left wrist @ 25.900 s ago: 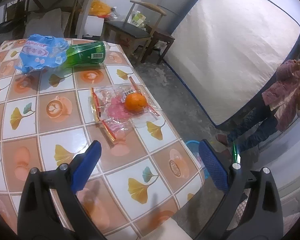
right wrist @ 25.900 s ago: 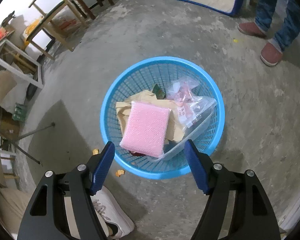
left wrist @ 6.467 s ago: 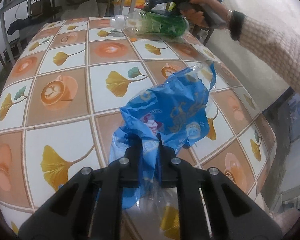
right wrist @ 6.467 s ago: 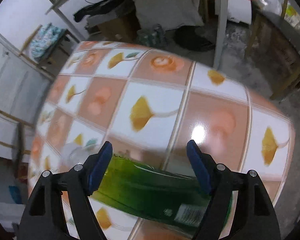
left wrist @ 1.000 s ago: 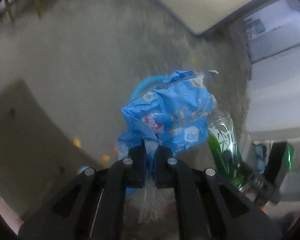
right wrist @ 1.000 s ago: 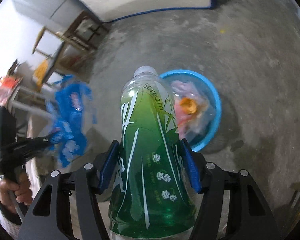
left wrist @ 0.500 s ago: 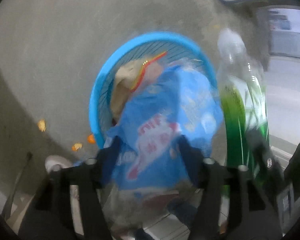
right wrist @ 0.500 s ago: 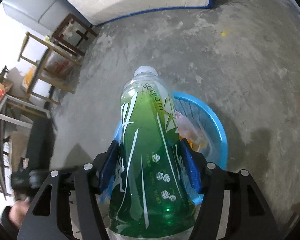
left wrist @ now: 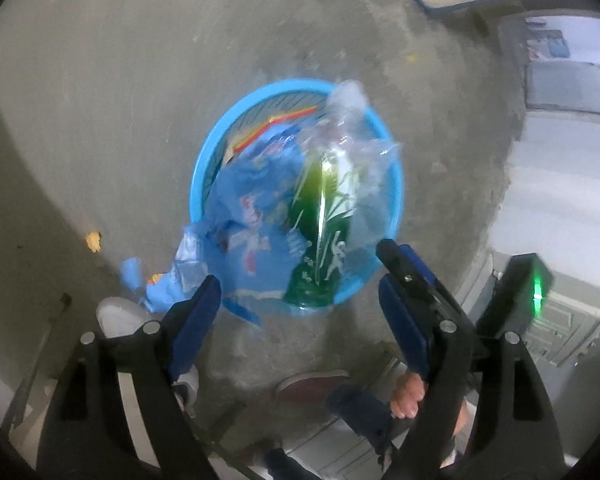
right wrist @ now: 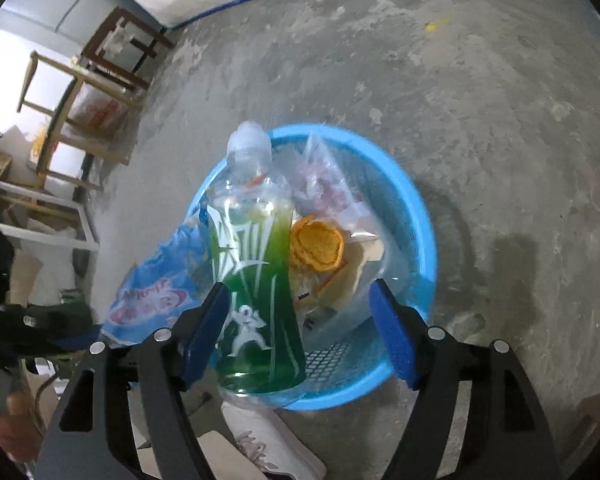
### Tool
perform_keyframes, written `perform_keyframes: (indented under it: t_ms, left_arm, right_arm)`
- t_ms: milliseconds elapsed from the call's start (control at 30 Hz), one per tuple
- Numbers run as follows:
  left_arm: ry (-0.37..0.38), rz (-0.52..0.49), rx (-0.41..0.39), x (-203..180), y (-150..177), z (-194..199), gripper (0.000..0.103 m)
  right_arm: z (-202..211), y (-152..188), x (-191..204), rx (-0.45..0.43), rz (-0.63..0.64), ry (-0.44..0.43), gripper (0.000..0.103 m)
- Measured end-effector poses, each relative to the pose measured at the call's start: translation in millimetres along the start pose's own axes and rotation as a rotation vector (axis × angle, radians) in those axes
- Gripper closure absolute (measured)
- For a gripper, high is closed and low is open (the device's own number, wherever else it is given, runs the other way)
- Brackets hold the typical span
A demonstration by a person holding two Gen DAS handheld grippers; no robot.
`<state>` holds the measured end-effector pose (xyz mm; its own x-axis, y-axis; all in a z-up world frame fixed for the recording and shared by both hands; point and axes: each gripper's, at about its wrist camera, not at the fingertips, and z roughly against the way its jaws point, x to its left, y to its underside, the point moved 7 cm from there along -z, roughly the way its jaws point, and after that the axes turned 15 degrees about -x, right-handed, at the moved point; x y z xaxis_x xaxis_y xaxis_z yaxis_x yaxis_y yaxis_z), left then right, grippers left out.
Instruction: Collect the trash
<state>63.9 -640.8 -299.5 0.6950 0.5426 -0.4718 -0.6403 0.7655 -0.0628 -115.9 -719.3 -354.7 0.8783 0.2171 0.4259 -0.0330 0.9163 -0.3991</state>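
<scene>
The left gripper (left wrist: 300, 316) stood with its jaws wide apart above the round blue plastic mesh basket (left wrist: 204, 168) on the grey concrete floor (left wrist: 100, 80). Its jaws had just been opening, and nothing was pressed between the dark blue pads. The crumpled blue plastic snack bag (left wrist: 252, 220) was free of them, just ahead of the left pad; it lay partly in the basket and hung over the near rim, blurred.

The right gripper (right wrist: 300, 328) was also parted, and its jaws had just been opening too. The green plastic drink bottle (right wrist: 256, 264) with a clear neck and cap was between the two pads, but it sat close against the left pad, and a clear gap showed between it and the right pad, so it was not clamped. The bottle pointed with its cap away from the gripper, over the near-left part of the basket (right wrist: 416, 216). In the left wrist view the bottle (left wrist: 324, 232) appeared blurred over the basket, beside the bag.

Inside the basket, to the right of the bottle, lay an orange peel (right wrist: 318, 244) and a clear plastic bag (right wrist: 328, 188) on some paper. A white shoe (right wrist: 272, 444) stood near the basket's near rim.
</scene>
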Motion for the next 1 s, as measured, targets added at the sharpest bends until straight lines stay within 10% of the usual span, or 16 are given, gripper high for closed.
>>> perform_keyframes:
  t_ms: [333,533,767,1000]
  left_arm:
    - [0.108,-0.118,-0.202,-31.6,25.0,138.4,0.026]
    - [0.133,-0.209,-0.474,-10.0,81.7,262.5,0.026]
    - [-0.058,-0.183,-0.861,68.6,188.5,391.0,0.02]
    - [-0.259,0.086,-1.09,139.3,290.4,453.3,0.013]
  right_arm:
    - [74.0,0.0,6.9,-0.108,0.041,0.009,0.032]
    - [158.9,-2.1,44.8,-0.252,0.147,-0.017,0.032]
    - [265.8,19.2,135.8,-0.42,0.369,-0.128,0.021]
    - [346.3,63.0,222.4,-0.555,0.585,-0.232,0.007]
